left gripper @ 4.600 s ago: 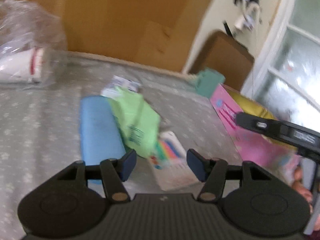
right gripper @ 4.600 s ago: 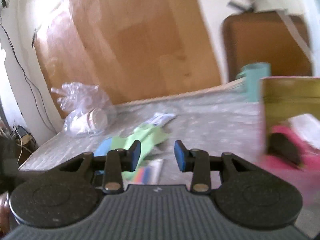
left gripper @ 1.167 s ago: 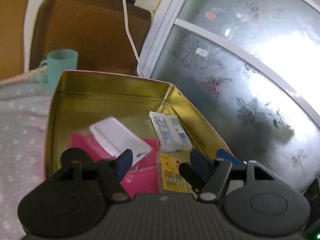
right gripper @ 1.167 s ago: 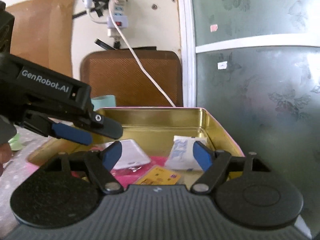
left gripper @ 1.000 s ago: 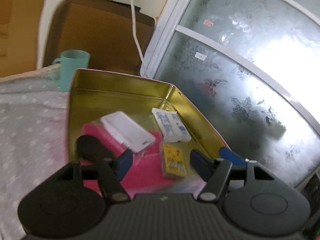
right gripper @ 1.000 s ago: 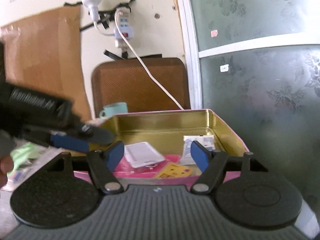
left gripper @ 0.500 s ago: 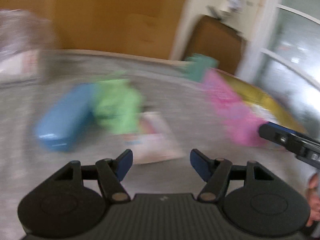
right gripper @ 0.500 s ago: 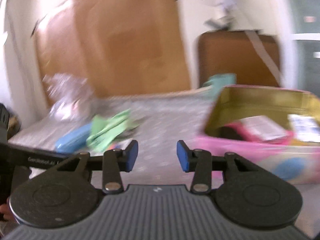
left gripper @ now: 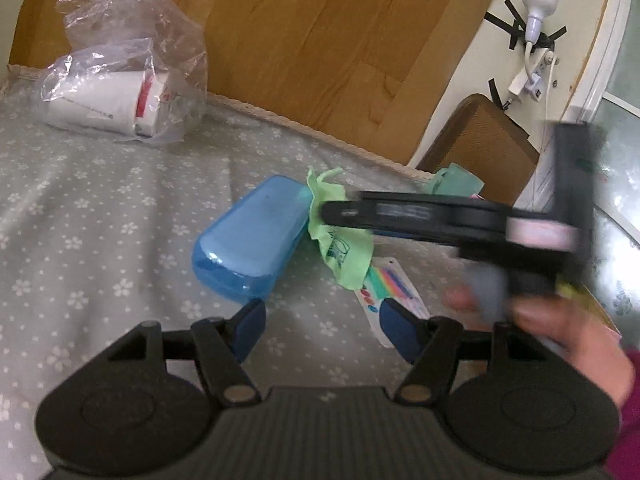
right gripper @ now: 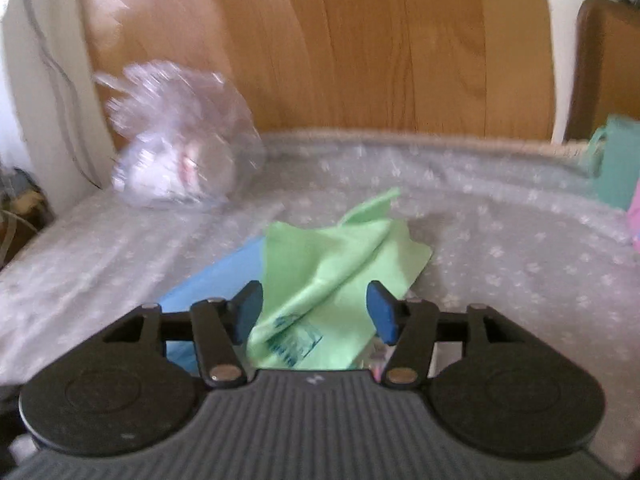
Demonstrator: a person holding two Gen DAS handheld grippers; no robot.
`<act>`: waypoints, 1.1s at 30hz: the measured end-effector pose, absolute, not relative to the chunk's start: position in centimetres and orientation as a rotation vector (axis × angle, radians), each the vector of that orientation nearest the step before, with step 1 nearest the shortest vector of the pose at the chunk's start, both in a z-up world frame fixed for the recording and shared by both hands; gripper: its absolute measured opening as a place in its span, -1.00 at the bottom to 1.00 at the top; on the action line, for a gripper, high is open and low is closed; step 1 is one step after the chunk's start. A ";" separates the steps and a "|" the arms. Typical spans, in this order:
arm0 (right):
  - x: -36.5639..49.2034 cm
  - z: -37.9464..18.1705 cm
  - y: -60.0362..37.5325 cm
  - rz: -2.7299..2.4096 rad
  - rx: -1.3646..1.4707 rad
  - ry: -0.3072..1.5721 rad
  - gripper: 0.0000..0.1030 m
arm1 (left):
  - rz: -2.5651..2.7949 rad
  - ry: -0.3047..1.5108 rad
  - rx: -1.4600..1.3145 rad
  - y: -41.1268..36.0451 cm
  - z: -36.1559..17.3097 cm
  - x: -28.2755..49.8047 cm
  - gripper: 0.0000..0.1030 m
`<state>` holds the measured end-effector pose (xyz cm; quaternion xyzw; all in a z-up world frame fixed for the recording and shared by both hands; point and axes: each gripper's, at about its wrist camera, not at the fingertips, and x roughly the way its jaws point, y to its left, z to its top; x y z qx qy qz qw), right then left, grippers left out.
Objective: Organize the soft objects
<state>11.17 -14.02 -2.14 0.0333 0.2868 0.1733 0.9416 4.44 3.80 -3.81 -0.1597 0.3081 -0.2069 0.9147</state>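
A crumpled green cloth [right gripper: 332, 264] lies on the flowered bedspread, draped over one end of a blue hard case [left gripper: 248, 240]. My right gripper [right gripper: 316, 312] hovers just over the cloth. Its jaws are opening, and the cloth shows between the blue pads without being pinched. In the left wrist view its black fingers [left gripper: 400, 212] reach in from the right above the cloth [left gripper: 344, 248]. My left gripper [left gripper: 320, 332] stands open in front of the case, with nothing between its pads. A colourful flat packet [left gripper: 396, 284] lies partly under the cloth.
A clear plastic bag [left gripper: 120, 80] with white cups lies at the back left by the wooden headboard. A teal mug [right gripper: 616, 160] and the edge of a pink tin [right gripper: 636, 216] stand at the right. A person's hand [left gripper: 560, 328] holds the right gripper.
Both grippers swung left, away from the pink tin, to the pile on the bedspread. The right gripper narrowed, then widened, and now hangs over the green cloth.
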 end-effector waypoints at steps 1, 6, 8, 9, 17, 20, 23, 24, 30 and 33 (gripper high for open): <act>11.8 -2.4 -13.6 0.340 0.066 0.611 -0.12 | -0.430 0.639 -0.335 3.9 -3.9 4.5 0.25; 14.2 -3.4 -13.3 0.297 0.084 0.653 -0.90 | -0.436 0.657 -0.366 4.3 -4.2 4.8 0.25; 12.5 -2.6 -14.5 0.290 0.120 0.621 -0.90 | -0.435 0.660 -0.361 4.2 -4.3 4.6 0.25; 11.5 -2.2 -15.1 0.284 0.120 0.605 -0.90 | -0.436 0.659 -0.355 4.1 -4.3 4.5 0.25; -1.9 -1.6 -22.8 0.238 0.095 0.568 -0.89 | -0.457 0.656 -0.267 2.7 -4.1 3.9 0.33; -6.7 -2.9 -24.7 0.182 0.090 0.573 -0.81 | -0.461 0.651 -0.227 1.9 -4.0 3.4 0.33; -9.4 -4.5 -25.7 0.144 0.134 0.597 -0.74 | -0.444 0.650 -0.193 1.4 -4.0 3.2 0.33; -9.8 -5.0 -25.8 0.140 0.149 0.605 -0.71 | -0.438 0.652 -0.184 1.3 -4.0 3.2 0.33; -11.2 -4.7 -25.6 0.150 0.167 0.556 -0.10 | -0.430 0.661 -0.160 1.1 -3.9 3.1 0.33; -11.4 -4.7 -25.3 0.162 0.150 0.540 -0.08 | -0.433 0.683 -0.165 0.9 -3.8 2.9 0.34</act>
